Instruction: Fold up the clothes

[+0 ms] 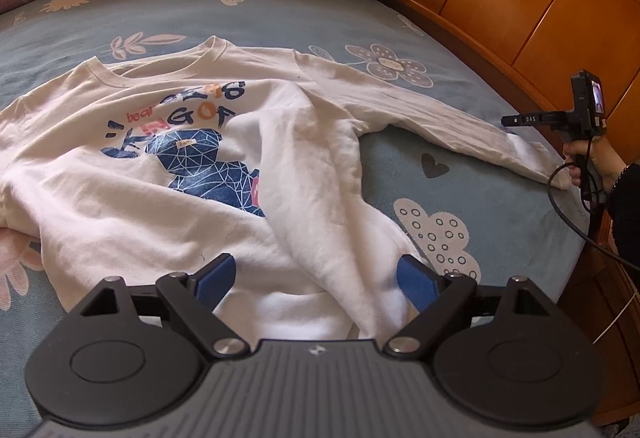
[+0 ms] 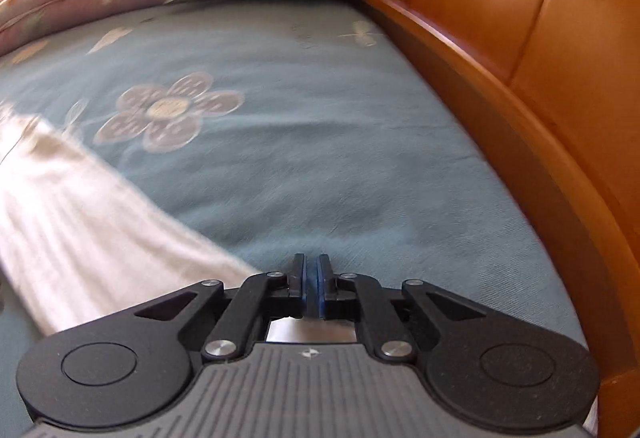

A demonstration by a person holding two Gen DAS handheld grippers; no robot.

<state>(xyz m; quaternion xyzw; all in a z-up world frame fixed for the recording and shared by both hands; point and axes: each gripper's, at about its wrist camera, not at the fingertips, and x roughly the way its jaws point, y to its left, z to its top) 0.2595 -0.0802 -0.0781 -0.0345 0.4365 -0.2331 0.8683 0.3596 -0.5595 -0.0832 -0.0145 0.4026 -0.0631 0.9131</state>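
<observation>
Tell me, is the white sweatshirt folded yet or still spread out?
Mostly spread. The sweatshirt lies face up on the bed; one sleeve stretches outward, and only a loose flap crosses the print.

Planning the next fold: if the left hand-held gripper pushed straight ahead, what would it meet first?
Probably the white sweatshirt: its raised fold already lies between the open left hand-held gripper fingers.

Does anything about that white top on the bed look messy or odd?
Yes. The white sweatshirt isn't flat: a bunched ridge of fabric crosses its printed front, partly covering the blue design, while its sleeve stretches toward the bed's edge.
</observation>
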